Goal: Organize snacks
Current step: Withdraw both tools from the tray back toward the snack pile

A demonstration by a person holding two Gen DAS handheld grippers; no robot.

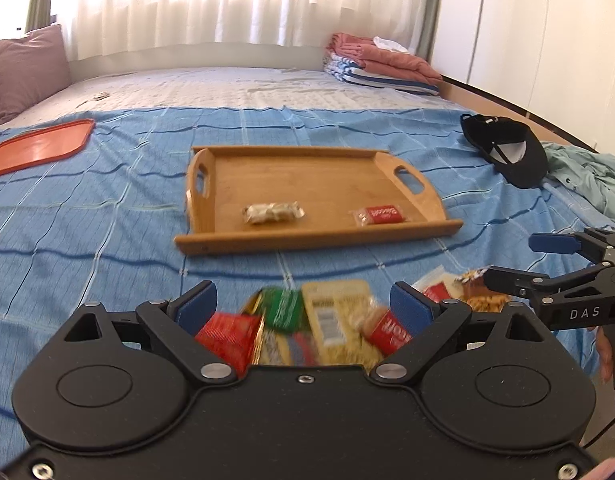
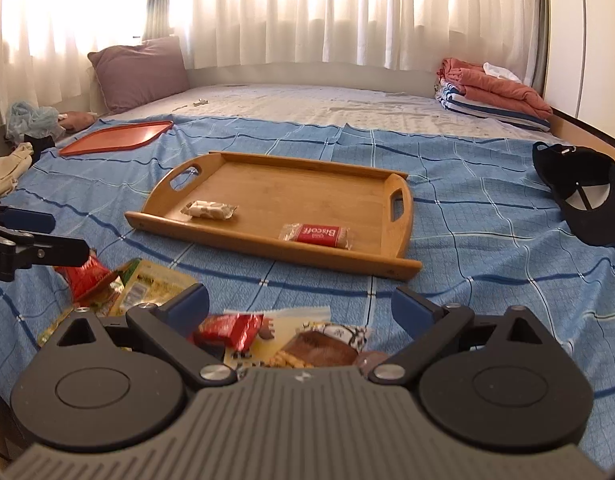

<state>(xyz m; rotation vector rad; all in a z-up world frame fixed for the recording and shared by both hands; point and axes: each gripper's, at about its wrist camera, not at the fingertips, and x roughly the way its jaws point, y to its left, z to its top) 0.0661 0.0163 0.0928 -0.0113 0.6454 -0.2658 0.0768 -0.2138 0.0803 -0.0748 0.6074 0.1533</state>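
Closest to my left wrist camera, the left gripper has its jaws spread wide with nothing pressed between the blue pads. Under and between them lies a blurred pile of snacks on the blue checked bedspread: red, green and yellow wrappers, none of them gripped. Beyond the pile sits the wooden tray, holding 2 items already, a pale wrapped bar near the middle and a red Biscoff packet toward its right end. At the right edge I see the right gripper, also wide apart and empty. An orange tray lies far left, a black cap far right.

From the right wrist camera, the right gripper shows its jaws fully spread over a small red wrapper and a brown-and-yellow packet; the pads touch neither. The left gripper pokes in at the left edge above more packets. The wooden tray stands just beyond.

I judge I am between placements: 2 snacks sit in the tray, most are left on the bed. Next I need to lower 1 pair of jaws onto a single wrapper, close on it without catching its neighbours, then carry it to the tray.
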